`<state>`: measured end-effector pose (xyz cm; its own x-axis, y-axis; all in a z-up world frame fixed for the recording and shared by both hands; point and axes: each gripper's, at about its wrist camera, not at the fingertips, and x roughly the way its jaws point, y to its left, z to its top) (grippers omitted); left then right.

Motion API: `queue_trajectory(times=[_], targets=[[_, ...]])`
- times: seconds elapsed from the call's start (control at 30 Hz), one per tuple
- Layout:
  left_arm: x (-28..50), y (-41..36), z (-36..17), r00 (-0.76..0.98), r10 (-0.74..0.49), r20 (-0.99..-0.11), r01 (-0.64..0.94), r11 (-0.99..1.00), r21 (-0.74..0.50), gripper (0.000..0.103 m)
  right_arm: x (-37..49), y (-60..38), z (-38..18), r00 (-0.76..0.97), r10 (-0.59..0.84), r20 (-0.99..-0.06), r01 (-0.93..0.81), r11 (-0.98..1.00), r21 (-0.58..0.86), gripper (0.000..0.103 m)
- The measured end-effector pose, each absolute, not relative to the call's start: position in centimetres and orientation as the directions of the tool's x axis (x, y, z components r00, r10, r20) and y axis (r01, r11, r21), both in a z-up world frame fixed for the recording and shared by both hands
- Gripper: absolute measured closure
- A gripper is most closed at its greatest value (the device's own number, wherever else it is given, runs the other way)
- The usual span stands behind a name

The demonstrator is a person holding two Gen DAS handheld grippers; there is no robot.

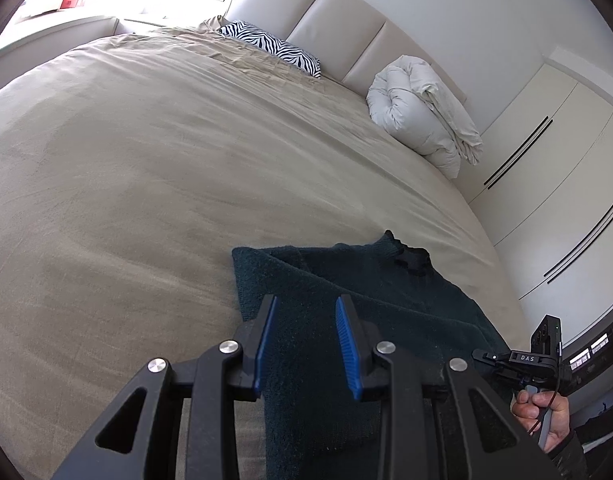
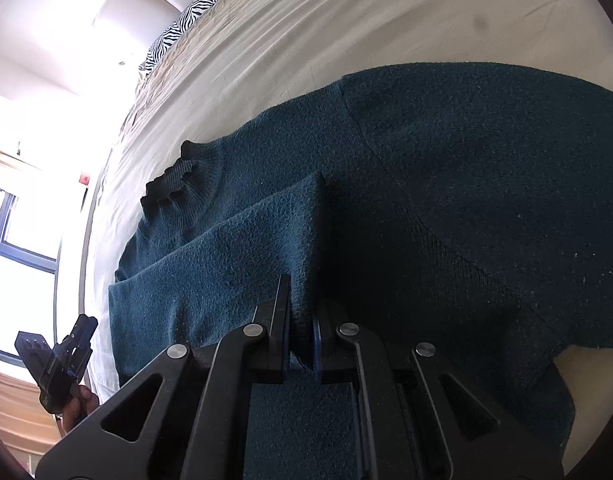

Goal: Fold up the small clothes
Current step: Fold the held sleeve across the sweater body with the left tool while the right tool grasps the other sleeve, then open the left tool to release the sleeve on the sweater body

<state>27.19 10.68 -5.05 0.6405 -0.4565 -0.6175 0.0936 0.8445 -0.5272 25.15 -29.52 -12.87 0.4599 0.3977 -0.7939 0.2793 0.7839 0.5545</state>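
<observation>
Lying across the beige bed sheet (image 1: 146,184), the dark teal sweater (image 2: 446,184) fills the centre and right of the right wrist view and the lower middle of the left wrist view. The right gripper (image 2: 302,340) is clenched on a raised fold of the knit at lower centre of its frame; the pinched cloth, seemingly a sleeve (image 2: 234,248), stands up in a ridge between the two fingers. The left gripper (image 1: 306,344) hangs released above the sweater, its blue pads (image 1: 348,344) well apart with nothing between them.

Judging from this, the folding is at an early stage. One side looks turned in over the body, with its edge running from the lower left towards the ribbed collar (image 2: 178,184) at centre left of the right wrist view. The body itself is otherwise spread broad and flat, and its hem end at lower right is not yet brought up. What is left, then, appears to be laying the held piece down, turning in the other side, and folding the length.

A zebra-print pillow (image 1: 274,46) and a rolled white duvet (image 1: 418,108) sit at the upper part of the left wrist view.
</observation>
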Motion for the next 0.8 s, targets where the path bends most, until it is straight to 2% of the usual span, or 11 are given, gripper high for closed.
queue_trajectory(times=[0.17, 0.2, 0.23, 0.27, 0.33, 0.4, 0.5, 0.53, 0.57, 0.67, 0.8], targets=[[30.7, 10.2, -8.6, 0.559, -0.481, -0.675, 0.065, 0.838, -0.542, 0.077, 24.8, -30.8, -14.2, 0.5, 0.479, -0.722, 0.292, 0.691, 0.661, 0.095], [31.2, 10.3, -9.7, 0.546, -0.486, -0.682, 0.06, 0.835, -0.547, 0.083, 24.6, -31.0, -14.5, 0.509, 0.491, -0.707, 0.29, 0.676, 0.678, 0.094], [31.4, 10.6, -10.4, 0.556, -0.485, -0.675, 0.053, 0.831, -0.554, 0.097, 24.4, -31.2, -14.6, 0.517, 0.498, -0.697, 0.289, 0.665, 0.689, 0.094], [31.4, 11.1, -10.9, 0.559, -0.501, -0.661, 0.042, 0.813, -0.581, 0.099, 24.2, -31.3, -14.6, 0.522, 0.502, -0.689, 0.286, 0.659, 0.696, 0.094], [31.6, 11.7, -11.0, 0.554, -0.527, -0.644, 0.034, 0.787, -0.616, 0.099, 23.9, -31.5, -14.5, 0.53, 0.5, -0.685, 0.279, 0.66, 0.698, 0.093], [31.2, 11.3, -10.3, 0.557, -0.5, -0.662, 0.045, 0.815, -0.578, 0.099, 23.5, -31.7, -14.5, 0.537, 0.498, -0.681, 0.282, 0.655, 0.701, 0.093], [29.7, 10.8, -9.3, 0.562, -0.484, -0.671, 0.052, 0.831, -0.554, 0.094, 22.8, -32.0, -14.7, 0.548, 0.497, -0.673, 0.29, 0.642, 0.709, 0.093], [29.0, 10.5, -9.0, 0.563, -0.486, -0.668, 0.064, 0.832, -0.551, 0.084, 22.4, -32.0, -14.6, 0.552, 0.494, -0.672, 0.291, 0.641, 0.71, 0.092], [28.3, 10.1, -8.7, 0.562, -0.477, -0.676, 0.077, 0.844, -0.531, 0.081, 22.1, -32.1, -14.6, 0.555, 0.492, -0.671, 0.291, 0.641, 0.711, 0.092], [26.0, 8.5, -8.3, 0.561, -0.439, -0.702, 0.135, 0.885, -0.446, 0.073, 20.8, -32.3, -14.5, 0.56, 0.486, -0.671, 0.29, 0.644, 0.708, 0.092], [23.6, 7.9, -8.1, 0.581, -0.387, -0.716, 0.156, 0.916, -0.369, 0.068, 18.4, -32.9, -14.1, 0.576, 0.474, -0.665, 0.29, 0.642, 0.709, 0.09]])
